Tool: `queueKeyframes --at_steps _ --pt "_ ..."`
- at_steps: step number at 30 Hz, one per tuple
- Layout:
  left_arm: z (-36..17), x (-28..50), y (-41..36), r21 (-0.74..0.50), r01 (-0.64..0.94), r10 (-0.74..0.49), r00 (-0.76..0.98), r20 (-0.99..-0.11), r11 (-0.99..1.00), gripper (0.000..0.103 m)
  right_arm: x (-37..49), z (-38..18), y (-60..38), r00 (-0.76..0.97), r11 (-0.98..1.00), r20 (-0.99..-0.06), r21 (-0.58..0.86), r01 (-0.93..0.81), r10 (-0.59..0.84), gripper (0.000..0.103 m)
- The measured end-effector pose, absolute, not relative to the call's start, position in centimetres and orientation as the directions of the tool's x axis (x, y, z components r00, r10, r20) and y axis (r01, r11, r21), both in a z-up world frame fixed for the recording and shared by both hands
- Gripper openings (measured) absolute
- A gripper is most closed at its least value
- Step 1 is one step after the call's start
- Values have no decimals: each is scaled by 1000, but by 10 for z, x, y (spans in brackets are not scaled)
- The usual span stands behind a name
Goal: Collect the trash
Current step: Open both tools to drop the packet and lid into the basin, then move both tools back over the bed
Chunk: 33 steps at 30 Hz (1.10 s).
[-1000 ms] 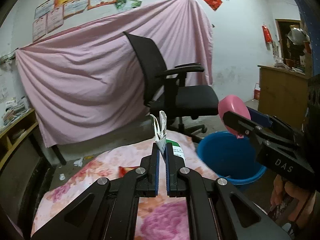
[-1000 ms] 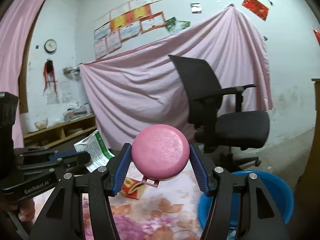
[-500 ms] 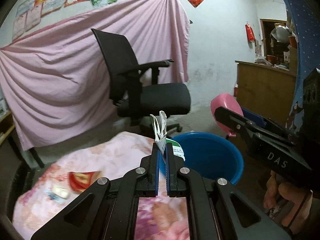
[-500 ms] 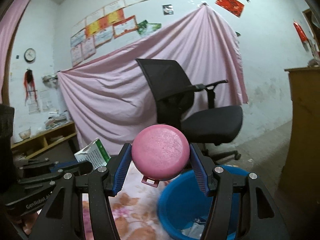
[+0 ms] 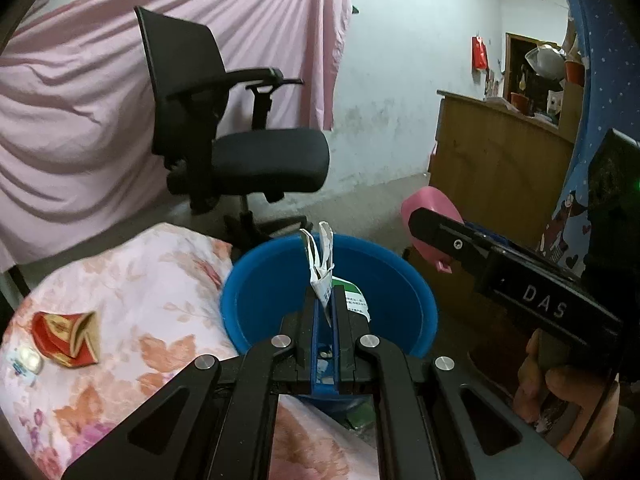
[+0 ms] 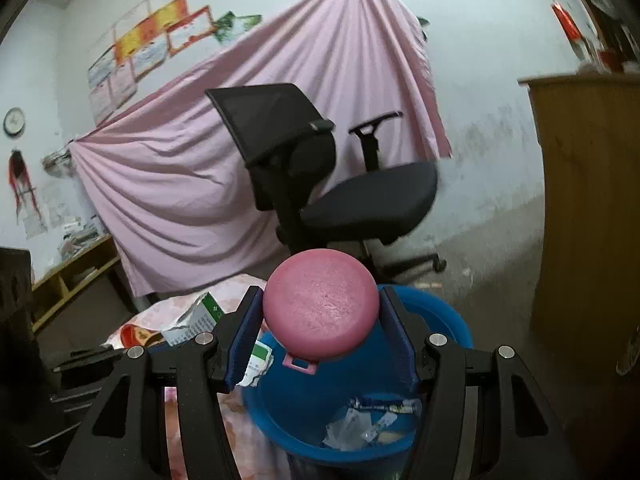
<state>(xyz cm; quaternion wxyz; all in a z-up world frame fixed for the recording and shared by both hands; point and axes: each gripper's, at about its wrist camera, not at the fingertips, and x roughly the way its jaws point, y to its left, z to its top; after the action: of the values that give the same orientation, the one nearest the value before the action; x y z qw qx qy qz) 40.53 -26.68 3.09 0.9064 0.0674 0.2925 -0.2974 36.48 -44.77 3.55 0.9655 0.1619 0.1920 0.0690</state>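
Observation:
My left gripper (image 5: 325,300) is shut on a torn white and green carton (image 5: 323,272) and holds it above the blue bin (image 5: 276,280). The carton also shows in the right wrist view (image 6: 196,318). My right gripper (image 6: 320,320) is shut on a round pink lid (image 6: 320,310), held over the blue bin (image 6: 448,320), which has several wrappers at its bottom. The pink lid shows at the right in the left wrist view (image 5: 432,208). A red packet (image 5: 66,338) and a small white wrapper (image 5: 24,362) lie on the floral cloth (image 5: 132,272).
A black office chair (image 5: 240,140) stands behind the bin, in front of a hanging pink sheet (image 5: 80,80). A wooden cabinet (image 5: 496,160) stands at the right. A low wooden shelf (image 6: 72,272) is at the left wall.
Both grippers have swung right with their loads, from over the floral cloth to above the blue bin. The bin's inside now shows under the pink lid.

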Motion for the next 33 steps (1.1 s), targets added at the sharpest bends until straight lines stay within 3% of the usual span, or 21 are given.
queueKeyframes --at_steps 15,20,28,33 --pt "15 433 -267 -167 498 -476 595 -647 851 6 386 13 -453 857 919 -454 390 -54 243 59" --pt "13 435 -254 -208 467 -477 589 -652 860 27 387 13 -454 853 920 -462 389 -50 242 59" --pt "29 427 -225 -230 411 -461 650 -604 882 39 383 19 -451 865 929 -450 367 -48 222 63" --pt "45 420 -204 -222 369 -428 717 -550 903 50 375 35 -442 897 933 -391 355 -60 206 71"
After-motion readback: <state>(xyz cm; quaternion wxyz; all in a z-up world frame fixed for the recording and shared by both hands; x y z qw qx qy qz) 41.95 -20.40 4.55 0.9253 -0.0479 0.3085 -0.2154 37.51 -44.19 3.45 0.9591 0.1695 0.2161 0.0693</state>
